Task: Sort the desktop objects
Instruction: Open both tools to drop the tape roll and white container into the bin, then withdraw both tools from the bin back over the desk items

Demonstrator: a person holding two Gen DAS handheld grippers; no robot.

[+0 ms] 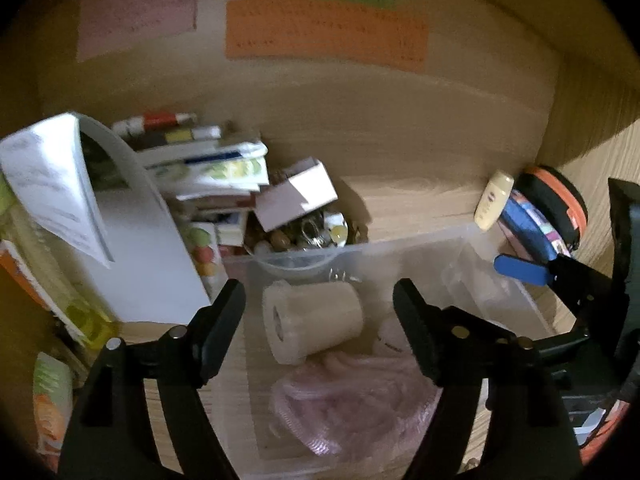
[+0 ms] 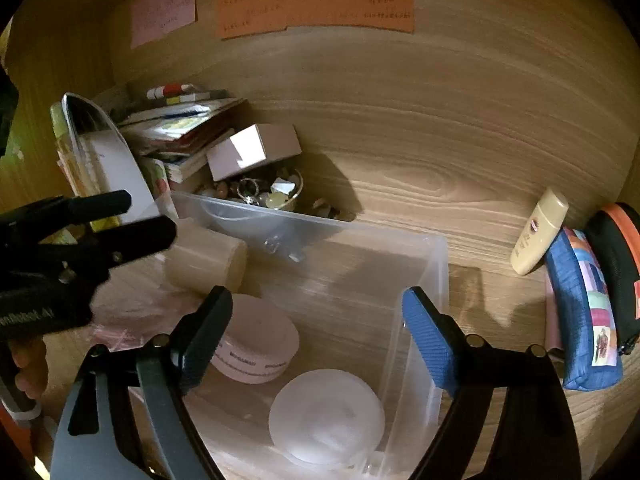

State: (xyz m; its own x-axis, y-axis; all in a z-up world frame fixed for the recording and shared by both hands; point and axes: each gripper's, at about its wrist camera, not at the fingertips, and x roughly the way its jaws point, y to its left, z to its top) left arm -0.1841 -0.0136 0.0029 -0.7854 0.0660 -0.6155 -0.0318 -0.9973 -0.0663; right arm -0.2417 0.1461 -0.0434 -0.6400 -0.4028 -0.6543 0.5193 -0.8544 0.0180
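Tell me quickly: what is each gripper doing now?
Left gripper: open, holding nothing.
Right gripper: open, holding nothing.

I see bin [image 2: 434,264] mid-surface: paper roll [image 1: 312,320] in its left end, two round tubs [image 2: 256,344] nearer me. Bowl [image 2: 256,196] behind bin; pouches [image 2: 584,312] to its right.

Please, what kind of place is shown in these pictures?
Probably a home study desk set in a wooden alcove. Coloured paper notes are stuck on the wood back panel, a pile of books lies at the left, and a clear plastic bin holds small household items.
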